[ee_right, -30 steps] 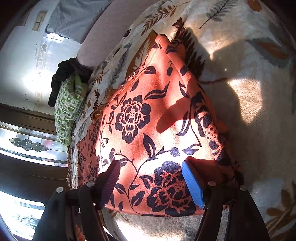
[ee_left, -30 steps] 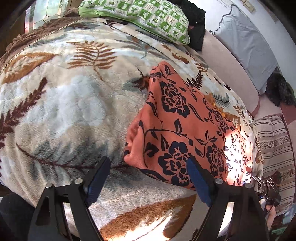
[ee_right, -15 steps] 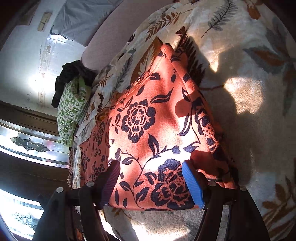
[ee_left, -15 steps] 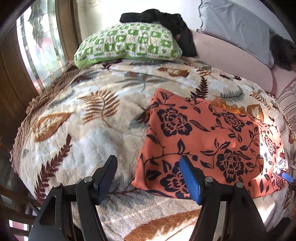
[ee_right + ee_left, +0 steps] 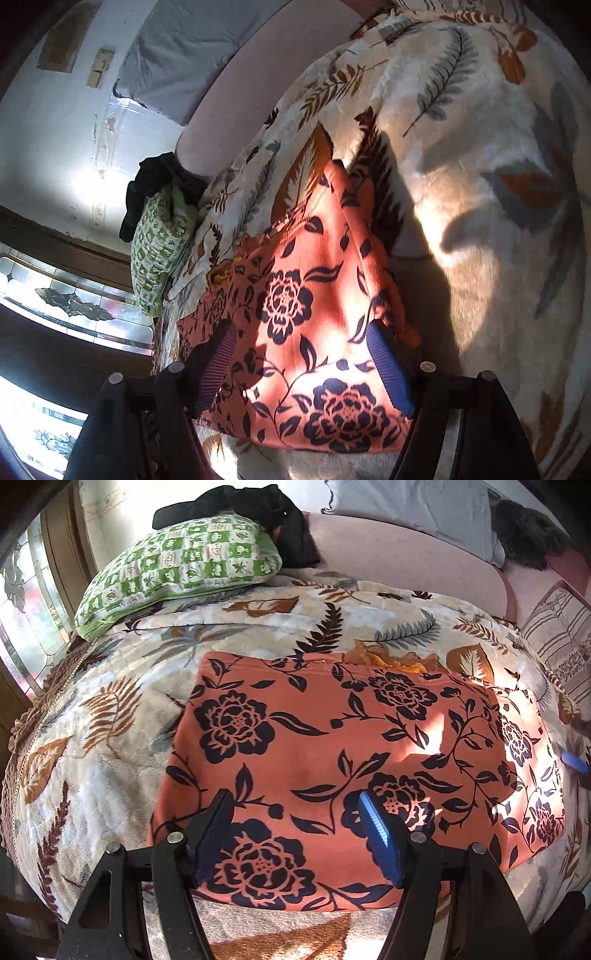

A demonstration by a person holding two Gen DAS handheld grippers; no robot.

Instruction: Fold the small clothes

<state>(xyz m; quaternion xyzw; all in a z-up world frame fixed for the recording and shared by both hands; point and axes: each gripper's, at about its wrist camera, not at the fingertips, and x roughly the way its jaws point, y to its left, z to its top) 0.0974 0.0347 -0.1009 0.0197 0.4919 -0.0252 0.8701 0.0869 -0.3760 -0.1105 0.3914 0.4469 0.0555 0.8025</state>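
An orange garment with dark blue flowers [image 5: 332, 753] lies folded into a flat rectangle on a leaf-patterned blanket [image 5: 110, 738]. A ruffled orange edge [image 5: 391, 659] pokes out along its far side. My left gripper [image 5: 295, 830] hovers above the garment's near edge, open, with nothing between its blue pads. In the right wrist view the same garment [image 5: 306, 317] lies below my right gripper [image 5: 301, 363], whose jaws are opening and stand apart above the cloth, holding nothing. A blue fingertip of the right gripper [image 5: 574, 762] shows at the far right of the left wrist view.
A green checked pillow [image 5: 184, 565] with a black garment [image 5: 258, 502] behind it sits at the bed's far left. A pink bolster [image 5: 406, 557], a grey pillow [image 5: 424, 513] and a striped cushion [image 5: 557, 635] lie at the back right. A stained-glass window [image 5: 66, 306] is beside the bed.
The left gripper swung right and rolled, from over the garment's left corner to above its near edge. The right gripper rose and drew back a little; its jaws widened slightly.
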